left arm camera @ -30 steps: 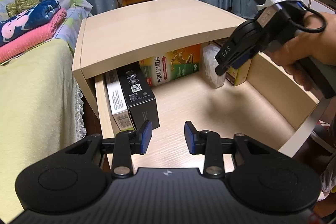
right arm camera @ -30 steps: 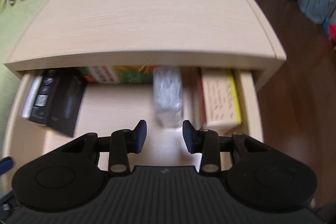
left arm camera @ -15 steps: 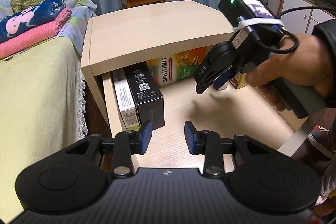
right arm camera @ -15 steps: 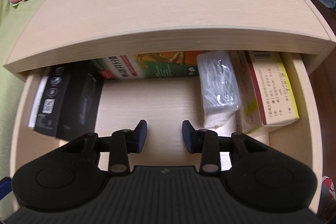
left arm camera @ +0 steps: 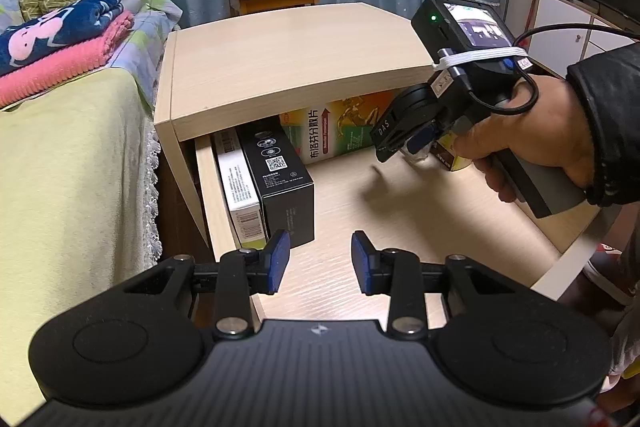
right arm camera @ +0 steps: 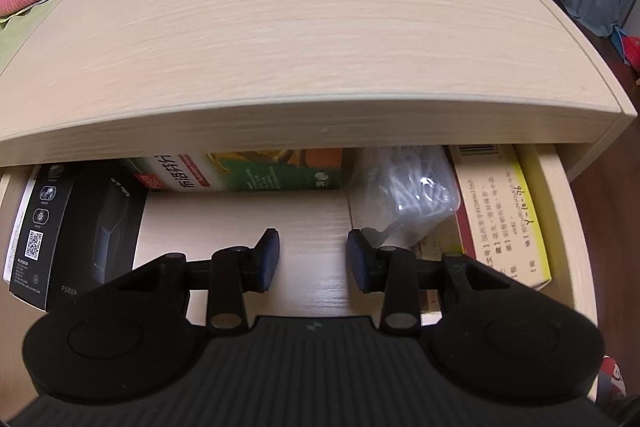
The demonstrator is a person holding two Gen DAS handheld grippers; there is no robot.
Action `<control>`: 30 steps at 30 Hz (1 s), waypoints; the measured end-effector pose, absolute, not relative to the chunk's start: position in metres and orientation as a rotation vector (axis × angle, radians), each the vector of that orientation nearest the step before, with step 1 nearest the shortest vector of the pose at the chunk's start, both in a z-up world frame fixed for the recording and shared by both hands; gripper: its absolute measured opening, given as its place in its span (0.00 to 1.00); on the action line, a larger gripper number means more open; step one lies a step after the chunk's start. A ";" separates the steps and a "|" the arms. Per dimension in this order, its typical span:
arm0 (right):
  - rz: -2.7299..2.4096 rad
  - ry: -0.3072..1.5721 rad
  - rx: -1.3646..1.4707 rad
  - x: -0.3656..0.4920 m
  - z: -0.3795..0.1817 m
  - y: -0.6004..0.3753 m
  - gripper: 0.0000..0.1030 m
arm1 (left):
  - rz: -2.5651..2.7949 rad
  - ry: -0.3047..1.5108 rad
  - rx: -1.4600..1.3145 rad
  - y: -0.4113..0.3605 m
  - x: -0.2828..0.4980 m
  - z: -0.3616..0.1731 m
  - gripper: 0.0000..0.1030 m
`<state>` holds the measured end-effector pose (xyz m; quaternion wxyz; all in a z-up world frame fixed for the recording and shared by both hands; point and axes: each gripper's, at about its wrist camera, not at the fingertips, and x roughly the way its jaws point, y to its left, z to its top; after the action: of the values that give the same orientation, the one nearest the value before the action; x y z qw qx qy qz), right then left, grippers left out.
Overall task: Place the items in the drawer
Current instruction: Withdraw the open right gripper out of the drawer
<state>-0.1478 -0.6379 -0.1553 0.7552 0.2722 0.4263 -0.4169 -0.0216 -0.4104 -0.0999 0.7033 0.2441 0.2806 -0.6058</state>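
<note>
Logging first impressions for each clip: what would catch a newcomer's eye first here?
The open drawer under the pale nightstand top, with boxes packed along its edges: a black box at the left, a green-and-orange box at the back, a clear bag of white pieces toward the right. The right gripper hangs open over the bare middle; the left gripper is open too.

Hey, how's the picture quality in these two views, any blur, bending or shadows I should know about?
Left wrist view: sharp, warm indoor light; the fisheye bends the nightstand top, and the right tool casts a soft shadow on the drawer floor. Right wrist view: slight motion blur smears the top's wood grain, its front edge bows strongly, and the clear packet sits in shade under it.
</note>
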 end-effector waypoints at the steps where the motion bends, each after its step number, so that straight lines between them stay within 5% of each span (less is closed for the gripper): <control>1: -0.903 0.933 0.591 -0.148 -0.155 -0.637 0.36 | -1.348 0.625 0.545 -0.410 -0.022 -0.100 0.40; 14: -0.869 0.987 0.531 -0.165 -0.131 -0.624 0.51 | -1.351 0.611 0.543 -0.411 -0.025 -0.096 0.41; 30: -0.834 0.949 0.514 -0.139 -0.151 -0.640 0.54 | -1.349 0.621 0.557 -0.416 -0.026 -0.099 0.42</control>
<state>-0.1387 -0.6402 -0.1514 0.7763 0.2375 0.4385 -0.3855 -0.0257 -0.4158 -0.0994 0.7017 0.2504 0.2788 -0.6059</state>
